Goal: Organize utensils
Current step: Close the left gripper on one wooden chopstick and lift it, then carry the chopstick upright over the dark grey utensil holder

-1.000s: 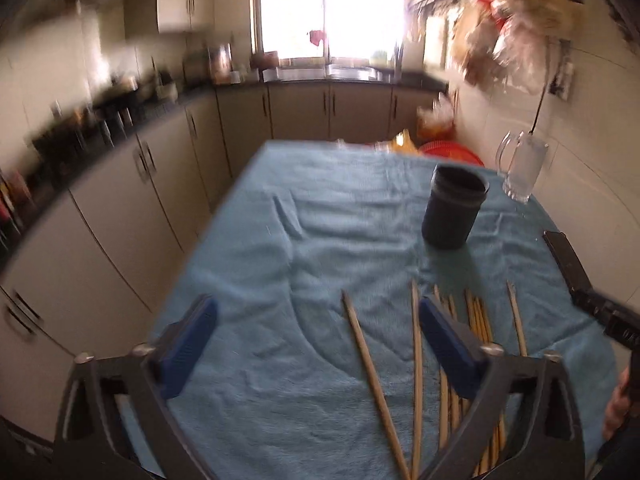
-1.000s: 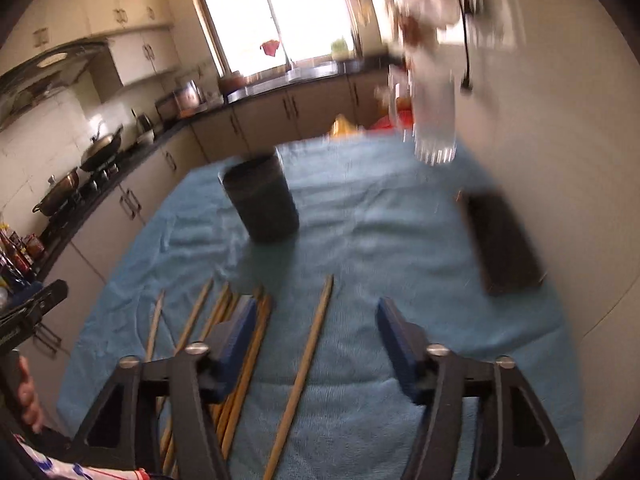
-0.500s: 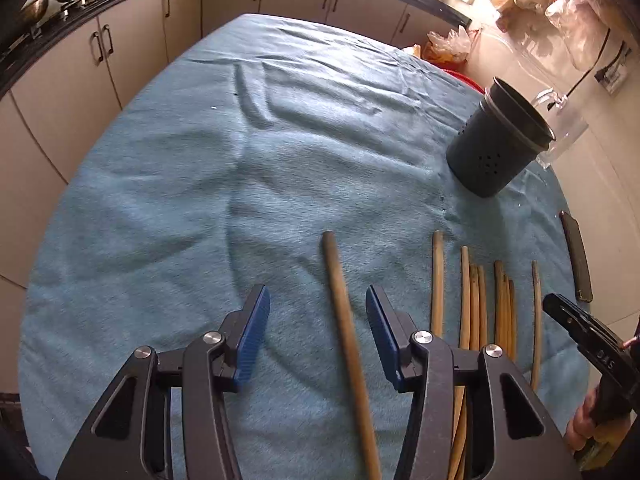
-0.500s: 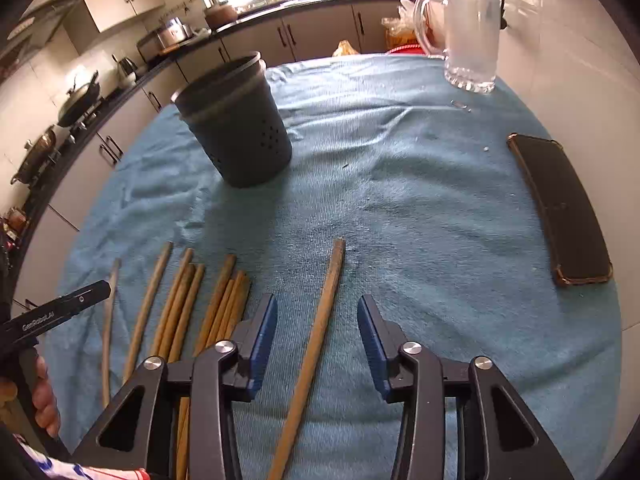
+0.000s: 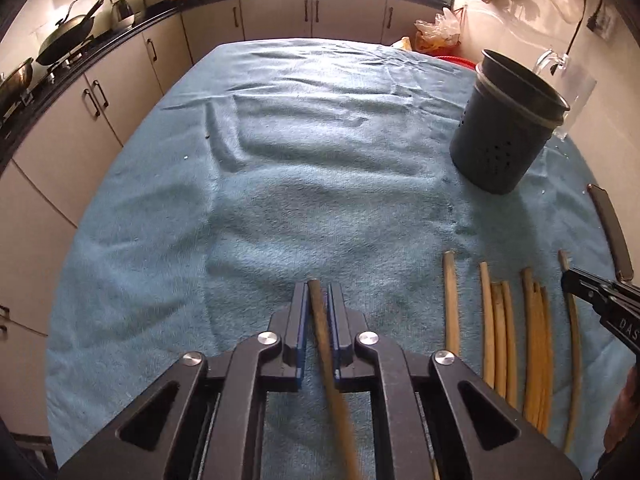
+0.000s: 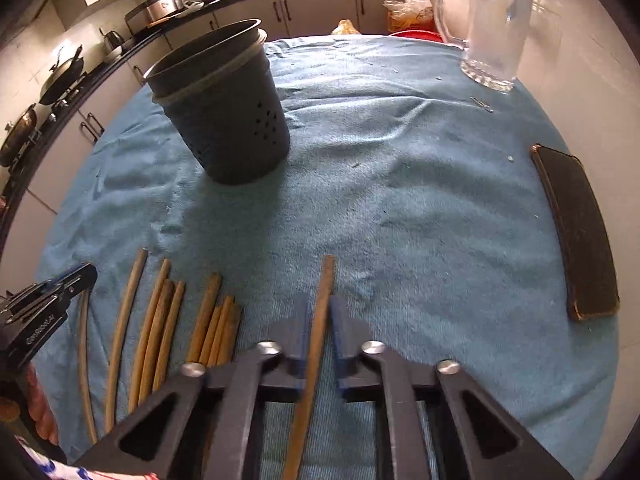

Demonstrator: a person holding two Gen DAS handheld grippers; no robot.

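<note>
Two wooden chopsticks lie on the blue towel [image 5: 320, 168], each between a pair of jaws. My left gripper [image 5: 318, 292] is closing, its blue pads pressing on one chopstick [image 5: 320, 320] near the far end. My right gripper [image 6: 320, 304] is closing the same way on another chopstick [image 6: 326, 276]. Several loose chopsticks [image 5: 496, 328] [image 6: 160, 320] lie side by side between the two grippers. The dark perforated utensil holder [image 5: 500, 136] [image 6: 228, 120] stands upright and looks empty, further back on the towel.
A glass mug [image 6: 492, 28] stands at the far right by the wall. A black phone [image 6: 576, 232] lies near the right edge. Cabinets and a stove with pans [image 5: 60, 48] run along the left. A hand [image 6: 40, 412] shows at the lower left.
Both grippers came down toward the towel, and their jaws went from wide apart to closed on a chopstick each. The holder and the loose chopsticks stayed put.
</note>
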